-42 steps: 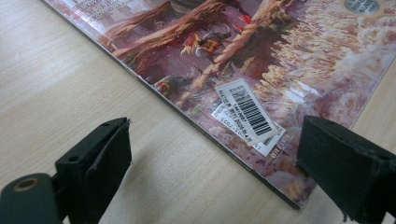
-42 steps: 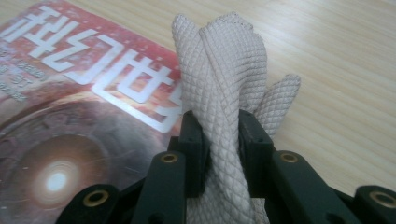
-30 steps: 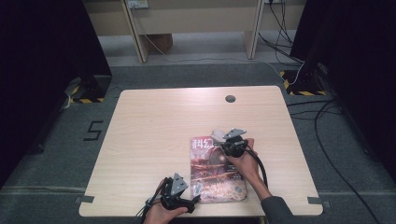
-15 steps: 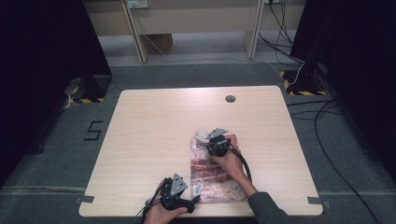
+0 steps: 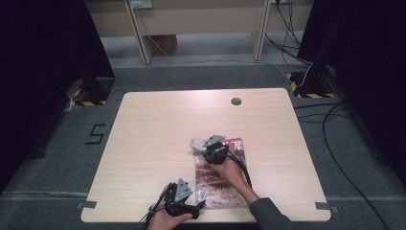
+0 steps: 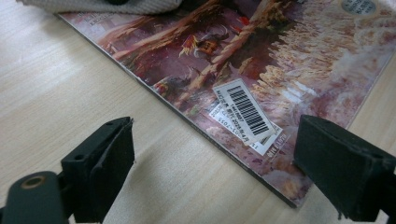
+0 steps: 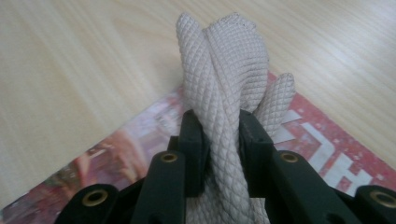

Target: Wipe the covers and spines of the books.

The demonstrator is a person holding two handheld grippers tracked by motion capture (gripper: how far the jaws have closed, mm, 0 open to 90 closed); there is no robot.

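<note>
A magazine (image 5: 225, 184) with a reddish cover lies flat on the wooden table (image 5: 158, 129), toward the near edge. My right gripper (image 5: 202, 146) is over its far left corner, shut on a folded white waffle-weave cloth (image 7: 224, 70) that rests on the cover (image 7: 327, 149). The cloth (image 5: 197, 143) sticks out past the jaws onto the wood. My left gripper (image 5: 200, 195) sits low at the magazine's near left corner, held in a hand. Its jaws stand wide open (image 6: 215, 140), with the corner bearing a barcode label (image 6: 245, 112) between them and untouched.
A small dark round hole (image 5: 236, 101) marks the far side of the table. Black cables (image 5: 330, 139) trail over the grey floor to the right. Wooden table legs (image 5: 143, 33) stand beyond. The table's left half is bare wood.
My right gripper has slid left across the far end of the magazine with the cloth, from its right part to its left corner. The left gripper has stayed put.
</note>
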